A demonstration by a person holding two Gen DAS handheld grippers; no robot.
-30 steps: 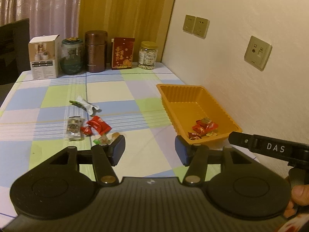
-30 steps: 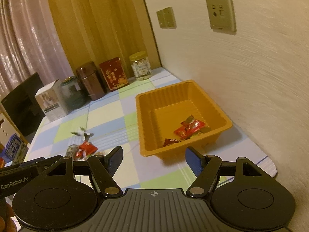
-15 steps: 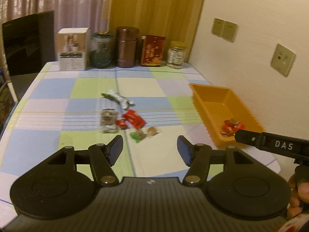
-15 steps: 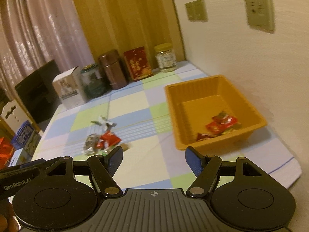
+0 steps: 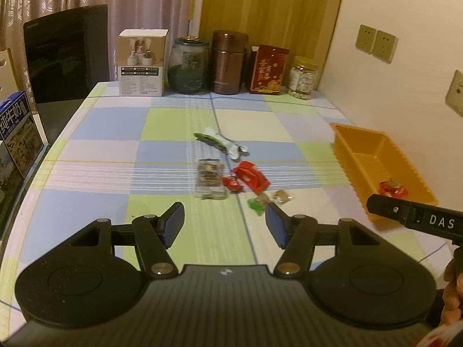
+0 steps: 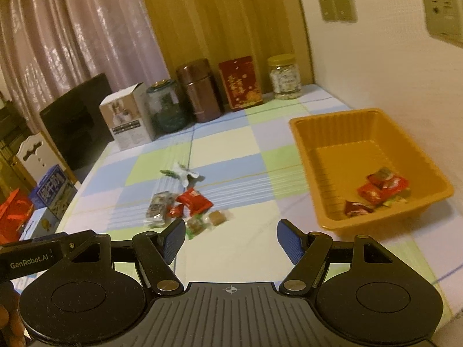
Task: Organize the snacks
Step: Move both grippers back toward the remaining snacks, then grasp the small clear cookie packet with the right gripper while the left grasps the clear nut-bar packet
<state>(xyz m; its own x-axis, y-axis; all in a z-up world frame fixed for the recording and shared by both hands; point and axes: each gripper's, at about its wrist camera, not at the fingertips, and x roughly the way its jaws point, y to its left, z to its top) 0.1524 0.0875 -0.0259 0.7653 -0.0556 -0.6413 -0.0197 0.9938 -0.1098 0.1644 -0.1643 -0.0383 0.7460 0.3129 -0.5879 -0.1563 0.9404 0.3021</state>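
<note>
Several loose snacks lie mid-table: a red packet (image 5: 251,175) (image 6: 194,201), a clear packet of dark bits (image 5: 209,178) (image 6: 158,204), a green candy (image 5: 257,204) (image 6: 194,225), a brown candy (image 5: 281,196) (image 6: 217,217) and a white-green wrapper (image 5: 222,143) (image 6: 182,174). An orange tray (image 5: 351,141) (image 6: 324,128) at the right holds red packets (image 6: 379,185). My left gripper (image 5: 225,224) is open and empty, just short of the pile. My right gripper (image 6: 231,238) is open and empty, between pile and tray.
A white box (image 5: 141,62), green glass jar (image 5: 188,65), brown canister (image 5: 228,62), red box (image 5: 269,69) and clear jar (image 5: 303,78) line the far table edge. A black chair (image 5: 66,55) stands at the left. The wall runs along the right.
Both grippers have swung left, away from the tray and toward the loose snacks. Both stay open and empty.
</note>
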